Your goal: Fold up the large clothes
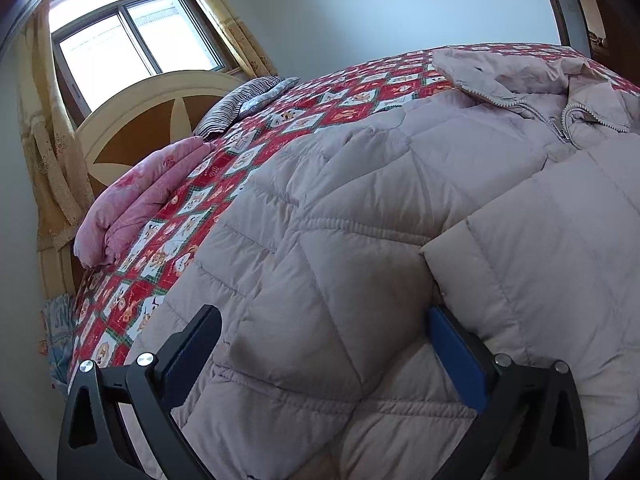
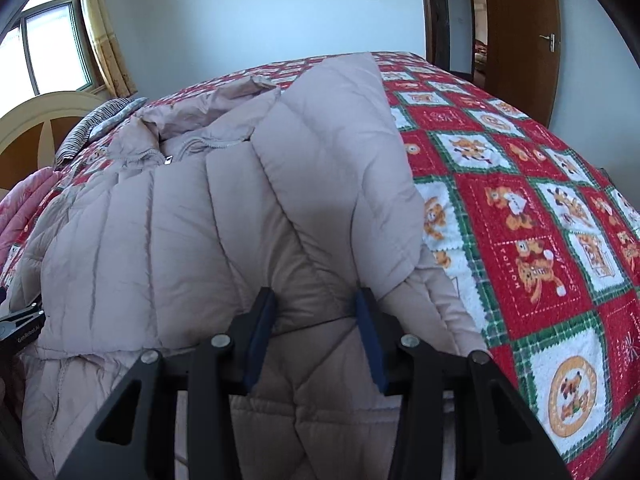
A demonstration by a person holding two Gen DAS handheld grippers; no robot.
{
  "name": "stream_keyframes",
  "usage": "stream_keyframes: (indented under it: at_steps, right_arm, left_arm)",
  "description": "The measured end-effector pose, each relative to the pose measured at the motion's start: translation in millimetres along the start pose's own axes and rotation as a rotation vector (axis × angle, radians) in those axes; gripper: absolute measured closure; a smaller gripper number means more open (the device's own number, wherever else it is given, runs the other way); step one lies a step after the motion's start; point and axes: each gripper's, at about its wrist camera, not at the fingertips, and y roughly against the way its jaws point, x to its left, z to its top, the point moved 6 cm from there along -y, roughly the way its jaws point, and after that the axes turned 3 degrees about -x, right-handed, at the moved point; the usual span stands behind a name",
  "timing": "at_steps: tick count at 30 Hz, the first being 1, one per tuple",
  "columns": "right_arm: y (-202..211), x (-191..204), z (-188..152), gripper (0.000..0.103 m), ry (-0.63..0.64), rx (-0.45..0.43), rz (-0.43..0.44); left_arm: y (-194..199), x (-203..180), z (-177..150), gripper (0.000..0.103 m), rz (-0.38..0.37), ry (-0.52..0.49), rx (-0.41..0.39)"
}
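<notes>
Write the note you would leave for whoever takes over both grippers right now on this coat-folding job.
Left gripper: jaws wide apart, straddling the near hem of the puffer coat; nothing pinched yet.
Right gripper: jaws narrower, with a ridge of coat fabric between them; a firm grip cannot be confirmed.
The coat lies face up on the red patterned bedspread, zipped, collar away from you.
Done: both sleeves appear folded in over the front.
Left: grip the hem with both, fold it up toward the collar, then flatten.
</notes>
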Motion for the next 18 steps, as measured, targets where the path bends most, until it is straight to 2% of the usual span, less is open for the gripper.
stream_keyframes:
  at_steps: [2, 4, 6, 8, 10, 12, 14, 16, 18]
  right_arm:
    - [8, -2, 12, 0.059, 0.002, -0.015, 0.008]
    - [26, -7, 31, 0.058, -0.008, -0.095, -0.004]
    - [39, -8, 54, 0.058, -0.001, -0.153, -0.007]
    - [37, -2, 74, 0.058, 0.025, -0.171, 0.015]
    - [23, 2, 84, 0.058, 0.022, -0.162, 0.052]
    - [-2, 2, 82, 0.058, 0.036, -0.112, 0.044]
    - [-27, -2, 71, 0.058, 0.041, -0.054, 0.017]
    - [-48, -9, 54, 0.058, 0.023, 0.012, 0.016]
    - [-52, -14, 51, 0.059, -0.006, 0.006, 0.038]
  left_arm:
    - [2, 4, 3, 0.001, -0.005, 0.014, 0.007]
    - [10, 18, 10, 0.001, -0.027, 0.088, 0.000]
    - [28, 32, 22, 0.001, -0.042, 0.164, -0.060]
    - [46, 31, 35, 0.001, -0.053, 0.185, -0.136]
    - [56, 10, 45, 0.001, -0.076, 0.116, -0.184]
    - [52, -18, 45, 0.001, -0.061, 0.002, -0.182]
    - [38, -39, 38, 0.001, -0.020, -0.071, -0.155]
    - [22, -50, 31, 0.001, -0.032, -0.095, -0.104]
    - [14, -51, 31, 0.001, -0.056, -0.084, -0.081]
